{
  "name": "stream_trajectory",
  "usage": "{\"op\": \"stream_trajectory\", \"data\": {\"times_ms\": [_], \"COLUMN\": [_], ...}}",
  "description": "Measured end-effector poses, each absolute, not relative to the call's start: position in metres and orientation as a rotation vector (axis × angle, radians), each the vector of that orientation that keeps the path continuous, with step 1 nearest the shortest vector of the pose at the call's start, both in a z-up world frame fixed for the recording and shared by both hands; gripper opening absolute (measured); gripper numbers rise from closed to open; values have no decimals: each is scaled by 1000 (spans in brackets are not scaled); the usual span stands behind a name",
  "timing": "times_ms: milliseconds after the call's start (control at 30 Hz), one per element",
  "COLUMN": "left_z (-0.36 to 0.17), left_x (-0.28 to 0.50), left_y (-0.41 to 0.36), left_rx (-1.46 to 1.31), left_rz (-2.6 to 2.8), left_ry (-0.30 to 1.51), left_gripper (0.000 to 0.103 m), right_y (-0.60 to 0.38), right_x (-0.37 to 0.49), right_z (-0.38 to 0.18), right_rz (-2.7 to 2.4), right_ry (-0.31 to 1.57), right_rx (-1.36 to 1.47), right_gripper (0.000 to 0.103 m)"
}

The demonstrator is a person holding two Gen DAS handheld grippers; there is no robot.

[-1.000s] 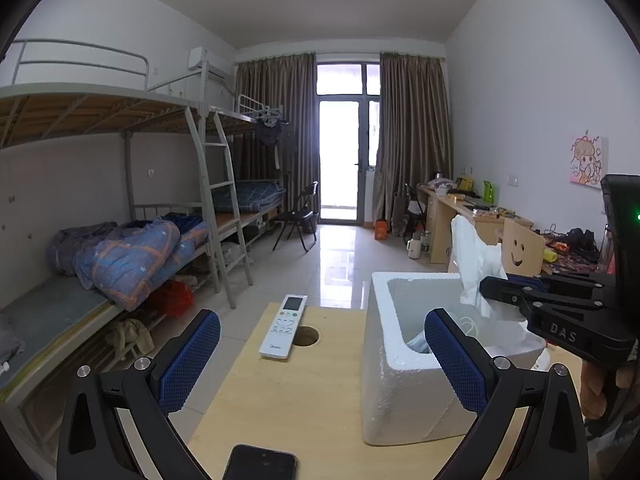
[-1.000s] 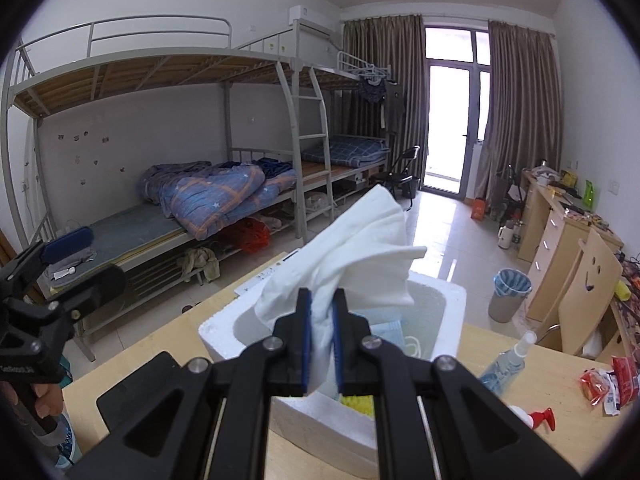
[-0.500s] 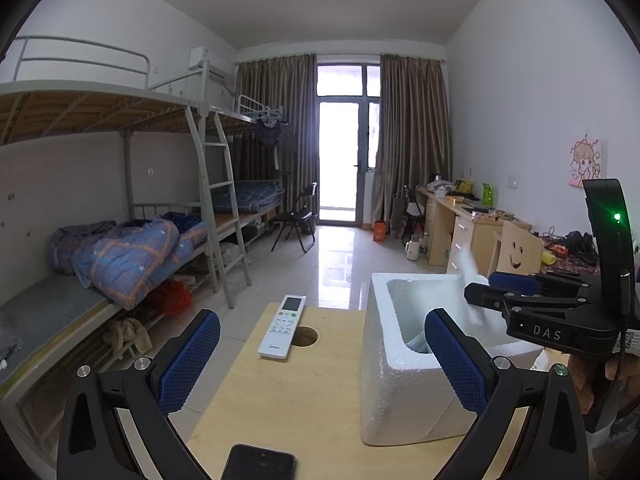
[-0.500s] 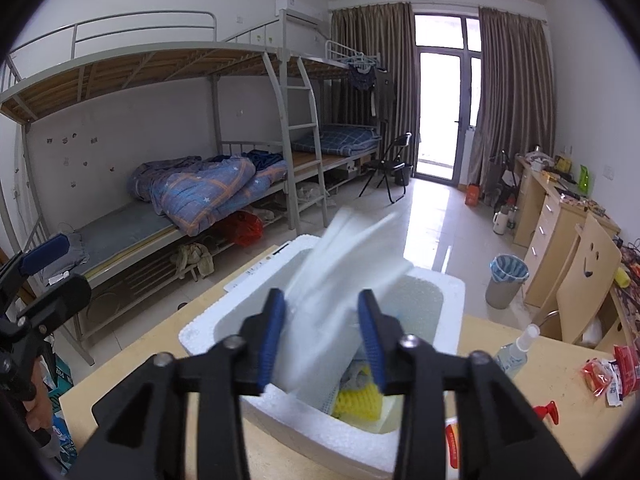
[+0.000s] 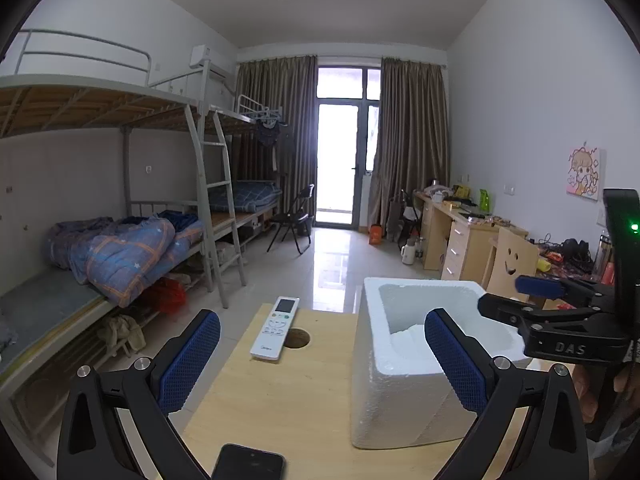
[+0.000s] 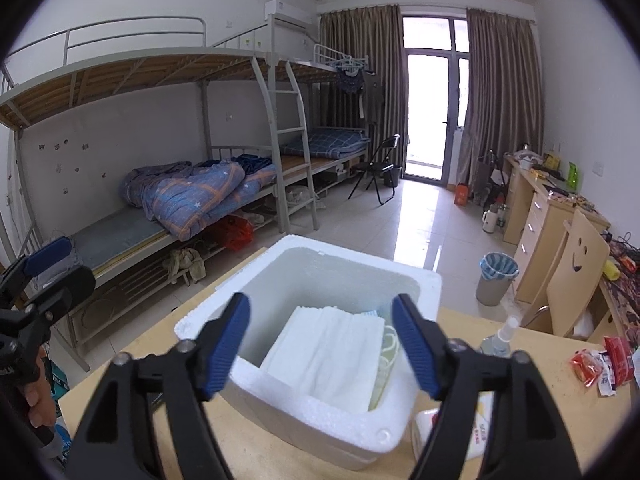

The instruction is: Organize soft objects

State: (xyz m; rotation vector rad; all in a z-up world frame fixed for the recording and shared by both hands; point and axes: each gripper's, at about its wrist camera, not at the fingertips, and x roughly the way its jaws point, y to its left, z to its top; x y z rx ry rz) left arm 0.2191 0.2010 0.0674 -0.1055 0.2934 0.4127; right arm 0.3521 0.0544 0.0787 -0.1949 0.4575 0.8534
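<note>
Cloth (image 6: 332,356) lies flat in foam box (image 6: 404,428) at 12 o'clock of right tool (image 6: 322,346), both that and left tool (image 5: 322,362) spread wide and empty; stowing looks done, remaining soft items unclear.

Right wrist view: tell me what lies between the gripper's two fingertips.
In the right wrist view, the open right gripper frames the foam box; between its fingertips lies the folded white cloth, resting inside, untouched.

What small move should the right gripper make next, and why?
Probably lift the right gripper clear of the foam box. Its jaws are open and empty, and the white cloth lies inside the box beside a yellow item, so this placement looks done.
</note>
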Motion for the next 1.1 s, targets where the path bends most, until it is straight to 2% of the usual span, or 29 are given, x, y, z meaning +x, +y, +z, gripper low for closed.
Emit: {"op": "stream_trajectory", "data": {"times_ms": [167, 233, 1100], "left_z": [71, 72, 97], "left_x": [218, 218, 177], "left_y": [189, 184, 103], "left_rx": [-91, -88, -39], "left_rz": [394, 381, 249], "left_ry": [288, 286, 232], "left_gripper": [102, 102, 102], "right_y": [38, 29, -58], "right_x": [343, 341, 265], "right_z": [87, 91, 112], "right_rz": [827, 826, 760], "right_ry": [416, 407, 295], "right_rx": [-182, -154, -91], "right_gripper": [89, 103, 103]}}
